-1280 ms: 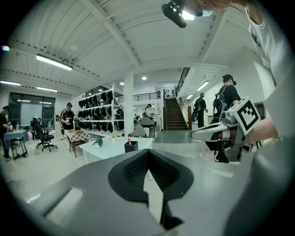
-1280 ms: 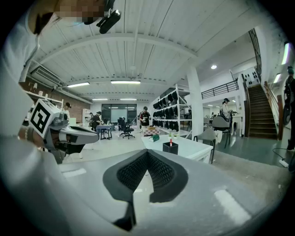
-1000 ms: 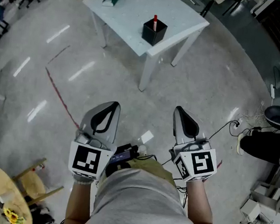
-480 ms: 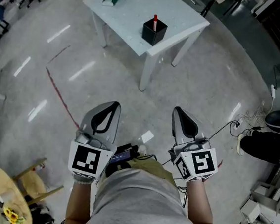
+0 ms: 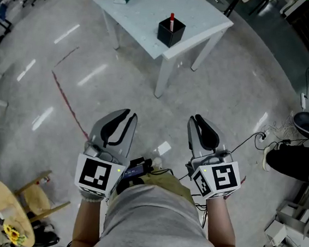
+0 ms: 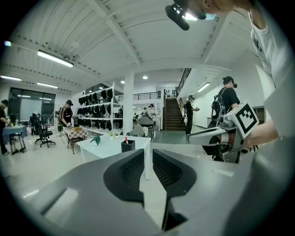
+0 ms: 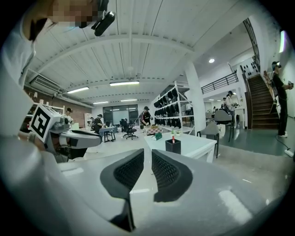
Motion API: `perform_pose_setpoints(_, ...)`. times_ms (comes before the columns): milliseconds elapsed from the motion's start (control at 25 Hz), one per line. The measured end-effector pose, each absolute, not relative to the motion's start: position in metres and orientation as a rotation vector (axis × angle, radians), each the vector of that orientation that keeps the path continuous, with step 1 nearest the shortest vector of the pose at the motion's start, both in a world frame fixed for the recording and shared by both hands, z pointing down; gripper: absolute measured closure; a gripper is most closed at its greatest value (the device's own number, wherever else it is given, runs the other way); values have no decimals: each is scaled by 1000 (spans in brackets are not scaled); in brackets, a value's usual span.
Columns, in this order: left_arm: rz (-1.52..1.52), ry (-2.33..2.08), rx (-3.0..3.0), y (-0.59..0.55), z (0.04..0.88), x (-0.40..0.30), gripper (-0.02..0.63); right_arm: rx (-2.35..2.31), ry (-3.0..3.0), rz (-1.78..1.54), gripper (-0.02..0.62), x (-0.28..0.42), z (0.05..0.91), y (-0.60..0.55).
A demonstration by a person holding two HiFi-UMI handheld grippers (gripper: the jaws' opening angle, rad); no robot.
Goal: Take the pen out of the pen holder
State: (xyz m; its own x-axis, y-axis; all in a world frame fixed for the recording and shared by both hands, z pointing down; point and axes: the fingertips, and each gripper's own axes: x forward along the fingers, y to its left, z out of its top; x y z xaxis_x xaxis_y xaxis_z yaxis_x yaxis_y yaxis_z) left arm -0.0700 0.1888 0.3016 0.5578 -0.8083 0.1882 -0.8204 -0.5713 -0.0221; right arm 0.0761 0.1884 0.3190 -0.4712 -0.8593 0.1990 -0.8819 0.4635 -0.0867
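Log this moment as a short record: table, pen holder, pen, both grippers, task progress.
table: white, at the top of the head view
pen holder: black, near the table's corner
pen: red, upright in the pen holder
left gripper: jaws slightly apart, empty
right gripper: jaws have just been opening, nothing between them
progress: pen not yet taken out

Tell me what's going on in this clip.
A person stands on the floor short of a white table, holding a left gripper and a right gripper out in front. Both are empty, with their jaws slightly apart. The right one's jaws have just been opening, with nothing between them. The red pen stands in the black pen holder on the table, untouched, well ahead of both grippers.
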Motion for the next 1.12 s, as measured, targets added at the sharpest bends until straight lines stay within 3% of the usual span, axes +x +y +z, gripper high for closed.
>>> perform_pose_setpoints(360,323,-1458,2705,195,300,-56,520,1505,-2597,296,505,90,321,189)
perform_pose_setpoints(1120,312,-1564,2653,206,305,-32,525,1503,-2623,252,505,129,322,197)
